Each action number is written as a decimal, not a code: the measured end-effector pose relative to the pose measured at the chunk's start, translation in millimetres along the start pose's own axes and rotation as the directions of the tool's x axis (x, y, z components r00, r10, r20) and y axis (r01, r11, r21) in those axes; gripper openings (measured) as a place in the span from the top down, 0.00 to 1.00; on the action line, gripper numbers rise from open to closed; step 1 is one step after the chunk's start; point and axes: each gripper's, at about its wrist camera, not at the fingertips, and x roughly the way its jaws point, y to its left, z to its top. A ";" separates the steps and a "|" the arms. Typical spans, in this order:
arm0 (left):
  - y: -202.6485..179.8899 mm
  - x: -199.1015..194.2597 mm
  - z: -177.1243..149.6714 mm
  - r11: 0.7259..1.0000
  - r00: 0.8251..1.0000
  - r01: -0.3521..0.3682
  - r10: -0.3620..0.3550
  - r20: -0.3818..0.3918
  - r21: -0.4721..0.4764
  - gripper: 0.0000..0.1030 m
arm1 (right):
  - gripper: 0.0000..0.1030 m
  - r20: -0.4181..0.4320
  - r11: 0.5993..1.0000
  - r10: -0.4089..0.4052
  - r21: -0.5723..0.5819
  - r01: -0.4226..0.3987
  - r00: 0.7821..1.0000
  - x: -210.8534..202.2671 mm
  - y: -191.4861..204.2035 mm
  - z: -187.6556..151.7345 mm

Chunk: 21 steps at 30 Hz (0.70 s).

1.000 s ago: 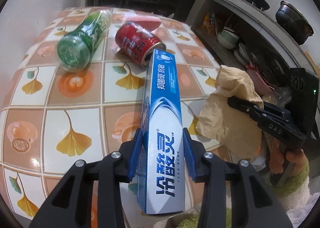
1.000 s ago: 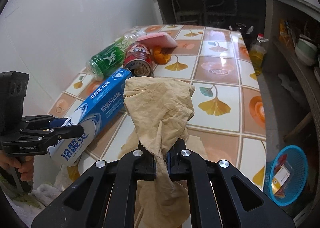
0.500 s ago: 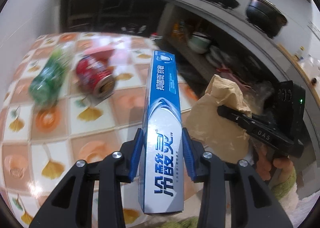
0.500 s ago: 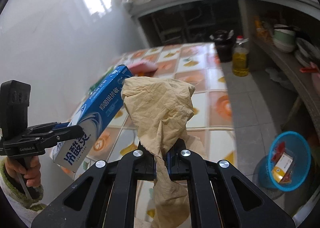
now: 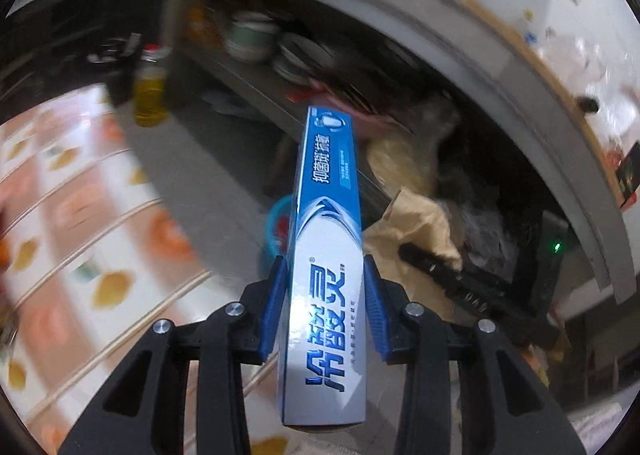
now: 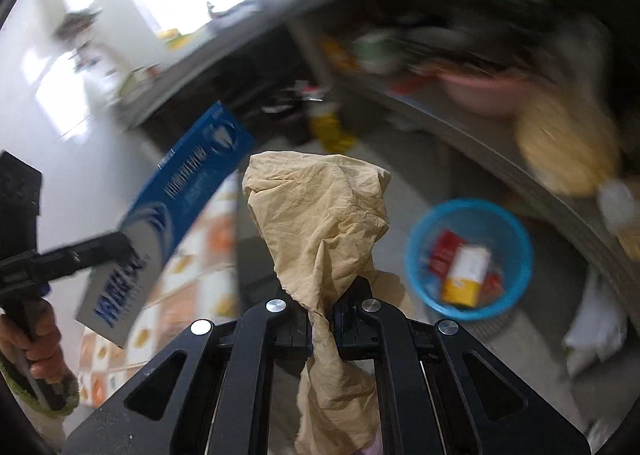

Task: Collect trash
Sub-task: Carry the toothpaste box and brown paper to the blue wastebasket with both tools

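Trash is in both grips at once: the left gripper (image 5: 323, 307) has its blue pads pressed on the sides of a long blue-and-silver cardboard toothpaste box (image 5: 326, 255), which juts far out ahead of the jaws, and the right gripper (image 6: 323, 305) is pinched nearly closed on a crumpled tan paper sheet (image 6: 320, 223) that stands up above the jaws and hangs in a tail below them. The round blue plastic waste basket (image 6: 516, 223) sits on the grey floor beside the concrete shelf, already holding a red-and-yellow carton; in the left wrist view only a sliver of its rim (image 5: 274, 211) shows behind the box. The patterned tile tabletop (image 5: 80, 223) lies off to the left, clear of both loads. Risks from here, as I judge them: the box is held near one end (a long lever), so it may pivot in the pads or tip off the rim rather than drop in; the light paper could drift or snag on the fingers when let go; and, with both tools close together over a small opening, box and paper may knock each other aside.
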 end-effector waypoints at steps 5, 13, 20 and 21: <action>-22.9 91.0 35.5 0.997 0.985 0.015 -0.003 -0.175 0.070 0.68 | 0.94 -0.053 0.981 -0.088 0.169 0.096 0.995 24.3 -64.2 -14.8; -20.4 256.6 59.2 0.998 0.898 0.003 0.024 -0.439 0.061 0.69 | 0.94 -0.173 0.925 -0.134 0.331 0.186 0.976 95.4 -144.6 -33.2; -6.6 364.9 63.4 0.991 0.854 -0.100 0.129 -0.504 0.085 0.69 | 0.94 -0.273 0.884 -0.173 0.380 0.271 0.946 160.6 -184.5 -29.5; -6.6 373.9 62.2 0.989 0.852 -0.110 0.145 -0.503 0.097 0.69 | 0.94 -0.283 0.879 -0.182 0.383 0.285 0.942 168.1 -187.2 -27.3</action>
